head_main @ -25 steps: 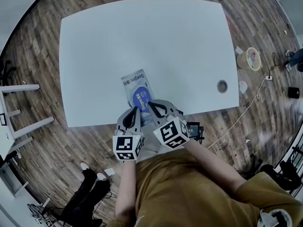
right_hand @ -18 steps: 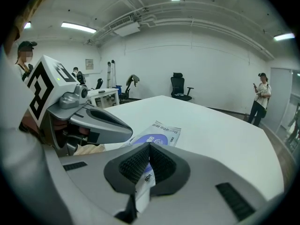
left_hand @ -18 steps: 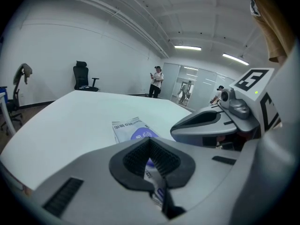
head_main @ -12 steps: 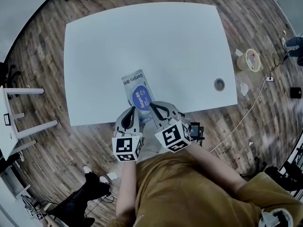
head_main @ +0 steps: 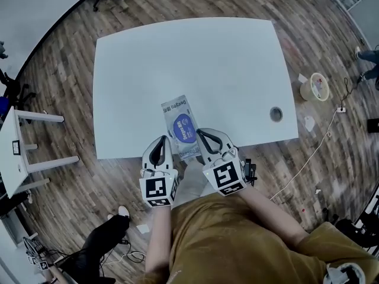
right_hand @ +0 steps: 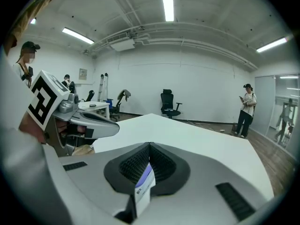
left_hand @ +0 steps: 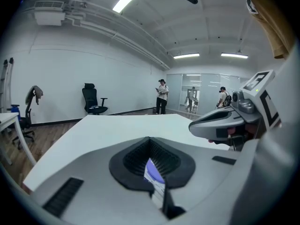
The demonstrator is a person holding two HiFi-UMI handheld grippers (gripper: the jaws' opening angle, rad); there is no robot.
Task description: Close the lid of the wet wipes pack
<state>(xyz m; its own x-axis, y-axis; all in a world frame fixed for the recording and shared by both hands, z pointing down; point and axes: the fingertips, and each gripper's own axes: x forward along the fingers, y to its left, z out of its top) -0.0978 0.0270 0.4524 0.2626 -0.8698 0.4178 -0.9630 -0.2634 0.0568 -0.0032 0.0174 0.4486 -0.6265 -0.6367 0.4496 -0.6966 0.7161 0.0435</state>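
The wet wipes pack (head_main: 176,114) lies flat on the white table (head_main: 195,64), close to the front edge. Its blue oval lid (head_main: 184,128) lies flat against the pack. My left gripper (head_main: 161,139) sits at the pack's near left side and my right gripper (head_main: 203,133) at its near right side. Both sets of jaws are closed tip to tip. In the left gripper view a blue and white sliver of the pack (left_hand: 153,173) shows in the slit behind the tips (left_hand: 149,142). The right gripper view shows another sliver (right_hand: 143,182).
A round cable hole (head_main: 276,113) is in the table's right part. A tape roll (head_main: 313,86) and a cable lie on the wood floor to the right. A white desk (head_main: 18,147) stands at the left. Office chairs and people stand far off.
The head view has shifted, so the table sits lower and further right in the frame. Both grippers keep their places beside the pack's near end, jaws still closed.
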